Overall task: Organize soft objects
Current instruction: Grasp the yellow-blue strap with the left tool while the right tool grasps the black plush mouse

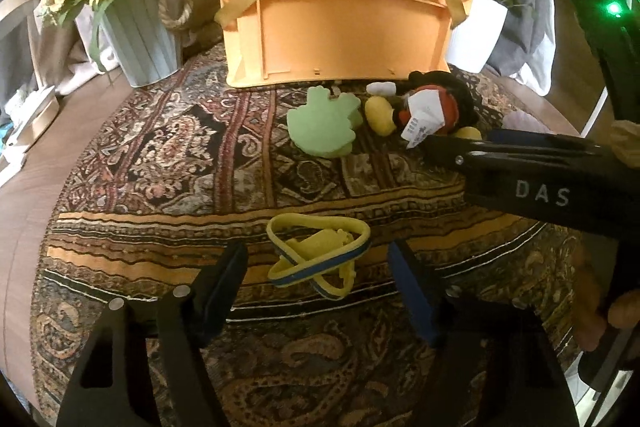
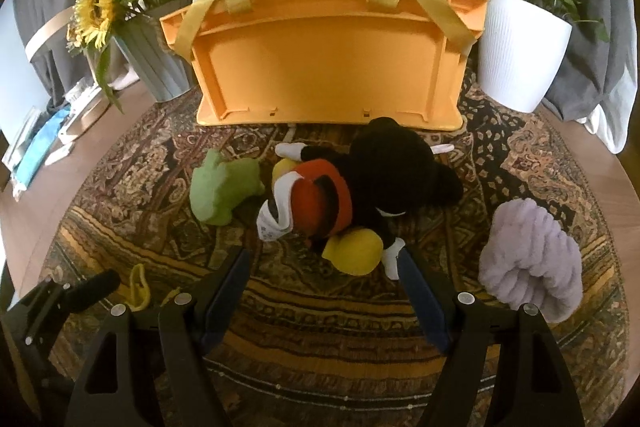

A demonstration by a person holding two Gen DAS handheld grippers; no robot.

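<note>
Your left gripper [image 1: 318, 277] straddles the yellow band toy [image 1: 318, 257] on the patterned rug [image 1: 168, 163], fingers apart and touching nothing, lined up to pinch it. Your right gripper [image 2: 324, 287], also spread, faces the mouse plush [image 2: 360, 187], its right finger beside the plush's yellow foot. The orange basket [image 2: 328, 59] waits behind, presumably their destination.

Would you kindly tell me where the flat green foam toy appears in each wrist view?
Left wrist: the flat green foam toy lies just above centre, left of the black plush doll.
Right wrist: it lies left of centre, again left of the doll.
Shared landmark: the orange plastic crate directly behind it.
</note>
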